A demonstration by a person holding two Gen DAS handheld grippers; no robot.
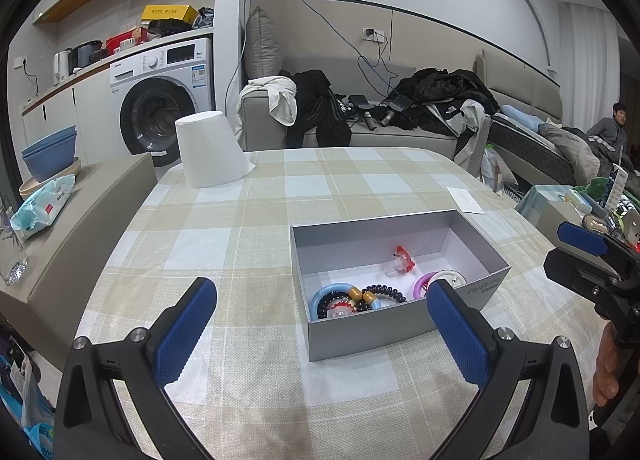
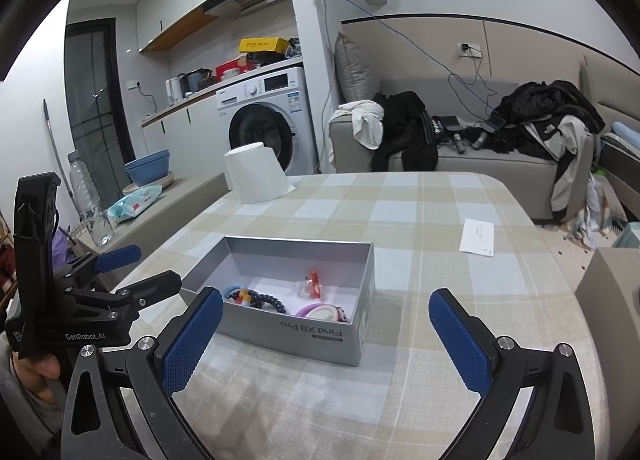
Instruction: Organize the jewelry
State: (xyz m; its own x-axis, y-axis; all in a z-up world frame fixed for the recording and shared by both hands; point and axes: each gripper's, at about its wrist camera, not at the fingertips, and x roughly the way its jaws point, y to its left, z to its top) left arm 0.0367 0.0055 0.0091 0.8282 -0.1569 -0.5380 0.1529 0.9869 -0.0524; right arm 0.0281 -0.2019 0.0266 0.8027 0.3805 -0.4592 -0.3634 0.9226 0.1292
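I see the grey box (image 1: pixel 400 324) mid-desk (image 1: pixel 240 252), well in from every edge, jewelry (image 1: pixel 360 298) lying inside. Left gripper (image 1: pixel 320 334) and right gripper (image 2: pixel 326 340) both have fingers spread wide, empty, hovering before the box's near wall. Paper roll (image 1: pixel 210 150) stands at the far desk edge.

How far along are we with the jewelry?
Looks nearly done: the bracelets, hair tie and red clip lie in the grey box. Nothing in hand: left gripper and right gripper are open. No loose jewelry shows on the tablecloth.
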